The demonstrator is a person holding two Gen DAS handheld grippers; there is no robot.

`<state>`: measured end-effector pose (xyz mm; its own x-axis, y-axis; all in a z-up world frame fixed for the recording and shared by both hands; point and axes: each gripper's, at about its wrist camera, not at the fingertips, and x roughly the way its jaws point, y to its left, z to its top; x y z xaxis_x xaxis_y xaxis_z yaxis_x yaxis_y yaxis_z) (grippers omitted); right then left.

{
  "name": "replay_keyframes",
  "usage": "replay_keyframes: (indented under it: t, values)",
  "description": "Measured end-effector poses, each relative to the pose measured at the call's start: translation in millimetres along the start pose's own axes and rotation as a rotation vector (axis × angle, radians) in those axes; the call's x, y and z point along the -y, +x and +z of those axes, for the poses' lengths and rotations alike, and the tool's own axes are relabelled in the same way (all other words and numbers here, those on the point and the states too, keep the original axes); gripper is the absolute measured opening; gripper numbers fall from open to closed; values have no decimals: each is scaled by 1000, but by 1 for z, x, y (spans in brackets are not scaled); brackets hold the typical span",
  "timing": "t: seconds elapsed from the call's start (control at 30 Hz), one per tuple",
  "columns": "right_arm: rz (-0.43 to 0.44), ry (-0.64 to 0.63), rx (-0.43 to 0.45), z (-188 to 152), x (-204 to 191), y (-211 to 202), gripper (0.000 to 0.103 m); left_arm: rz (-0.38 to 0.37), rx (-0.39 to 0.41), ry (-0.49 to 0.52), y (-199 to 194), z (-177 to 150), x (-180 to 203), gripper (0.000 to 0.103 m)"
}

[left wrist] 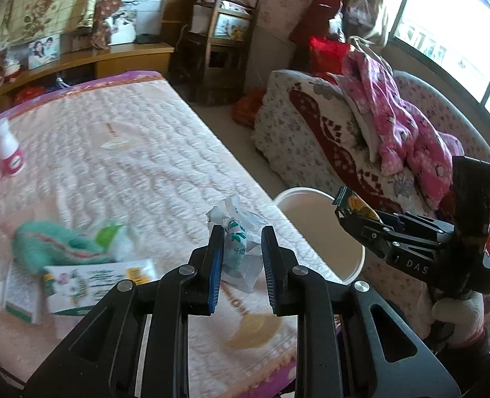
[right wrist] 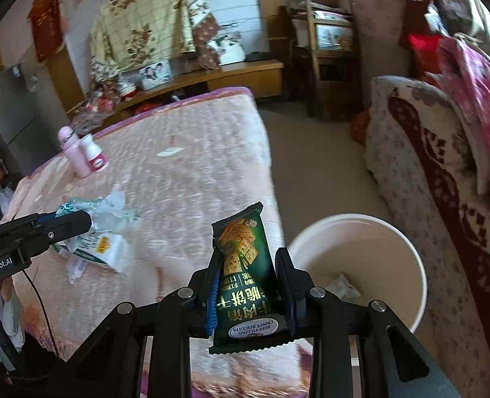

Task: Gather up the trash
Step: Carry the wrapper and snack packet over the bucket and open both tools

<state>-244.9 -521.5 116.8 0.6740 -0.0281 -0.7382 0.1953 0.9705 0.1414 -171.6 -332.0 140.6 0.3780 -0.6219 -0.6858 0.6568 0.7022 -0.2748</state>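
My left gripper [left wrist: 241, 242] is shut on a crumpled white-and-green plastic wrapper [left wrist: 236, 232] and holds it above the pink quilted bed [left wrist: 138, 152]; the same wrapper shows in the right wrist view [right wrist: 95, 209]. My right gripper [right wrist: 248, 262] is shut on a dark green biscuit packet [right wrist: 243, 275] and holds it upright near the bed's edge, left of the white bin [right wrist: 411, 265]. The left wrist view shows that packet [left wrist: 354, 204] over the bin's rim [left wrist: 354, 265]. Some pale trash [right wrist: 341, 287] lies inside the bin.
A teal cloth [left wrist: 49, 245], a white-green carton [left wrist: 99, 280] and paper scraps [right wrist: 95, 248] lie on the bed. Two pink-and-white bottles [right wrist: 84, 154] stand at its far left. A floral sofa [left wrist: 311, 132] with pink clothes [left wrist: 401, 116] sits right of the bin.
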Motion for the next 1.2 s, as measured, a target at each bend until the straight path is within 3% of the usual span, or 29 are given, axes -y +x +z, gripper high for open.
replay_keyframes:
  t: [0.8, 1.2]
  values:
    - [-131, 114, -44, -27, 97, 5, 29, -133, -93, 70, 97, 15, 83, 20]
    - [-152, 167, -81, -40, 128, 30, 29, -142, -131, 89, 137, 13, 107, 20]
